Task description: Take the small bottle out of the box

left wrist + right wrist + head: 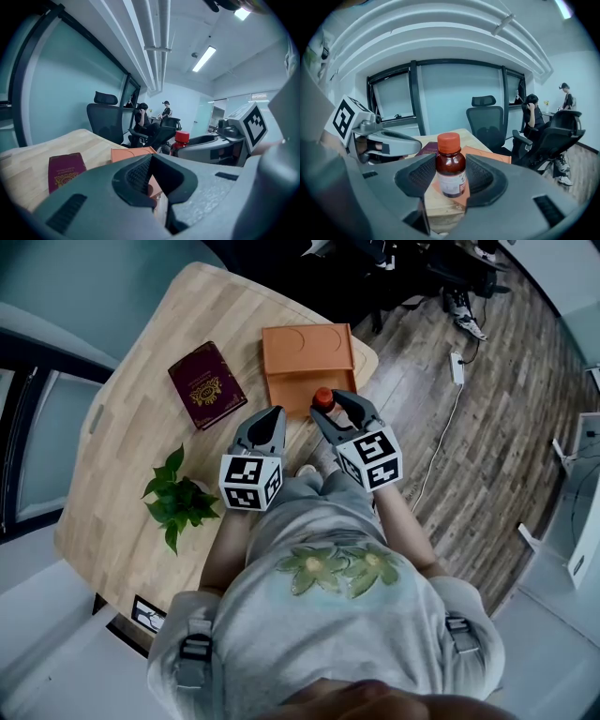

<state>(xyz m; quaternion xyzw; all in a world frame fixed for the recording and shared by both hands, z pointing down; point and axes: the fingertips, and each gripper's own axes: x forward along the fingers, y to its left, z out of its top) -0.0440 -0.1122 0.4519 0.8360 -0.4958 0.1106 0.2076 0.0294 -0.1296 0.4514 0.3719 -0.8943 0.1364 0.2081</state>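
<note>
A small brown bottle (323,397) with a red cap stands upright between the jaws of my right gripper (334,409), which is shut on it. In the right gripper view both pads press the sides of the bottle (451,166). It hangs over the near edge of the shallow orange box (305,352), which lies on the wooden table (141,427). My left gripper (266,414) sits just to the left, jaws together and holding nothing. The left gripper view shows the bottle (181,140) off to the right and the box (131,153) ahead.
A maroon book (206,383) lies left of the box. Near the table's front edge stands a small green plant (178,498). Right of the table is wooden floor with a cable and a power strip (457,367). Office chairs (485,117) and seated people are beyond.
</note>
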